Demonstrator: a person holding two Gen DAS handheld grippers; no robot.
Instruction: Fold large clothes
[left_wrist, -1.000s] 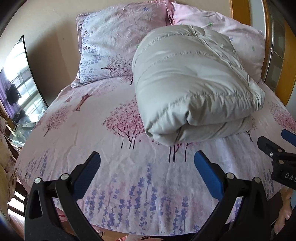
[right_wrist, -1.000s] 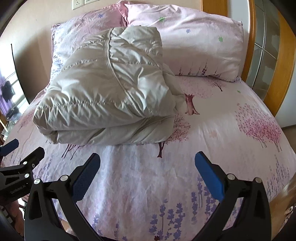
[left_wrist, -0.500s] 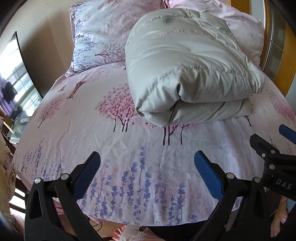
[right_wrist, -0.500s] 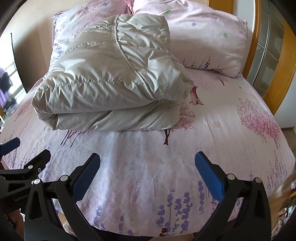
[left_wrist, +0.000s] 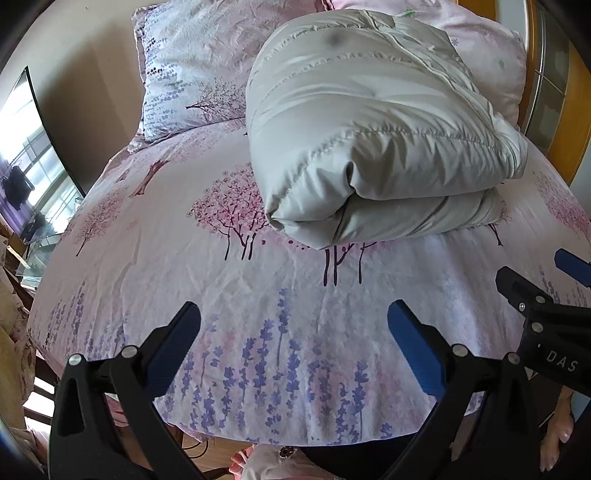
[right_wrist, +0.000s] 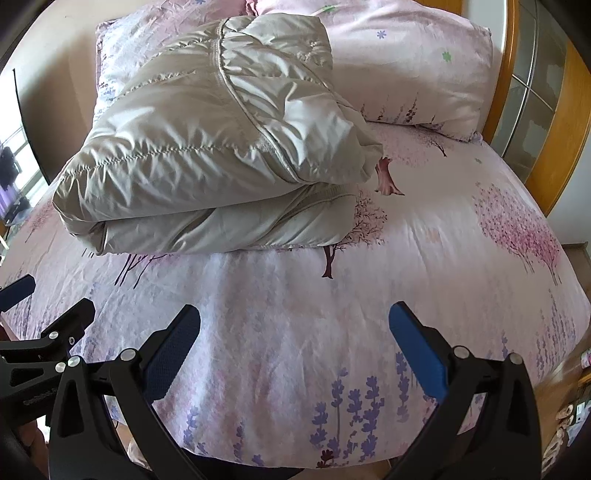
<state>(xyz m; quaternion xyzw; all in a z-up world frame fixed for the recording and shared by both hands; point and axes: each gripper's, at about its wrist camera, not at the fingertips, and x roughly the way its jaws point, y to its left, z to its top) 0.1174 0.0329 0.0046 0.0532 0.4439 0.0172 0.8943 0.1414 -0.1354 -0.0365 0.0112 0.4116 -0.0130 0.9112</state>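
A pale grey quilted down jacket (left_wrist: 373, 122) lies folded into a thick bundle on the pink floral bed sheet (left_wrist: 229, 280); it also shows in the right wrist view (right_wrist: 221, 147). My left gripper (left_wrist: 293, 332) is open and empty, over the sheet near the foot edge, short of the jacket. My right gripper (right_wrist: 293, 332) is open and empty too, also short of the jacket. The right gripper shows at the right edge of the left wrist view (left_wrist: 546, 317), and the left gripper shows at the left edge of the right wrist view (right_wrist: 40, 339).
Two floral pillows (left_wrist: 199, 66) (right_wrist: 413, 62) lean at the head of the bed behind the jacket. A wooden headboard and frame (right_wrist: 554, 122) stand at the right. A TV screen (left_wrist: 26, 155) stands at the left beside the bed.
Both grippers have moved closer to the folded jacket, which now looms larger and higher in both views. Both stayed open. The jacket has not moved on the bed.
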